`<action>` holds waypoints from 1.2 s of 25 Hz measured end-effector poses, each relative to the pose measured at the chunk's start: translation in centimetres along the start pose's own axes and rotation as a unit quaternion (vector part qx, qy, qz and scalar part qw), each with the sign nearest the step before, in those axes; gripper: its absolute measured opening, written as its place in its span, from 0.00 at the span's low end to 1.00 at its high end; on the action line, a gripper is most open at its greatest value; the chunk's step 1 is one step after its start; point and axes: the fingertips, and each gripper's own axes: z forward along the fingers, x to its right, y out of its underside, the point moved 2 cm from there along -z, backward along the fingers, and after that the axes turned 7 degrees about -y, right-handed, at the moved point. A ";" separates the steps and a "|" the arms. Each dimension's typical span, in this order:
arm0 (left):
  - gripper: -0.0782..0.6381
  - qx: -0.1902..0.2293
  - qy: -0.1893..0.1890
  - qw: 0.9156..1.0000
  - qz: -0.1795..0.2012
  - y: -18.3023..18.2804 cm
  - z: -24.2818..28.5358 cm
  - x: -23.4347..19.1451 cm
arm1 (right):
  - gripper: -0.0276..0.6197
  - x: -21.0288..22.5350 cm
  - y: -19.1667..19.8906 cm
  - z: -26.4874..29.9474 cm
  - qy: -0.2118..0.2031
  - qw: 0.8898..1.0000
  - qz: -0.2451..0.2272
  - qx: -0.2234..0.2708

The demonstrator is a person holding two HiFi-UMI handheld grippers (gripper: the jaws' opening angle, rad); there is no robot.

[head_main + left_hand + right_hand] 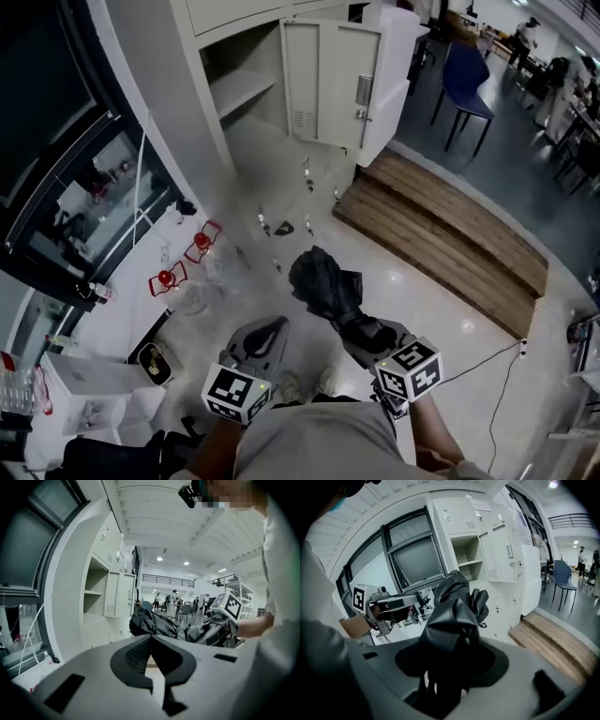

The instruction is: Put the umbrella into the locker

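Observation:
My right gripper is shut on a folded black umbrella, whose crumpled fabric sticks out ahead of the jaws toward the locker. In the right gripper view the umbrella fills the gap between the jaws of the right gripper. The white locker stands ahead with its door swung open and a shelf inside. My left gripper hangs beside the right one, shut and empty. In the left gripper view its pads meet at the left gripper, with the umbrella off to the right.
A low wooden step lies right of the locker. A blue chair stands beyond it. Red objects and a white box sit by the window wall on the left. A cable runs along the floor at right.

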 end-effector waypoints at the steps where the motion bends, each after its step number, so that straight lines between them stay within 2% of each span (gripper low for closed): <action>1: 0.13 0.001 0.000 1.000 0.000 -0.1 0.0 0.0 | 0.38 -0.1 0.0 -0.1 0.000 1.000 -0.001 0.000; 14: 0.13 0.005 -0.010 1.000 0.007 -0.6 0.9 1.1 | 0.38 1.4 -0.3 -0.8 -0.009 1.000 -0.004 -0.002; 22: 0.13 0.006 -0.025 1.000 -0.002 -0.3 1.9 2.4 | 0.38 3.0 -0.2 -1.5 -0.021 1.000 -0.013 -0.007; 30: 0.13 0.011 -0.032 0.999 -0.005 -0.7 3.4 1.6 | 0.38 4.6 -0.9 -1.1 -0.024 1.000 -0.015 -0.010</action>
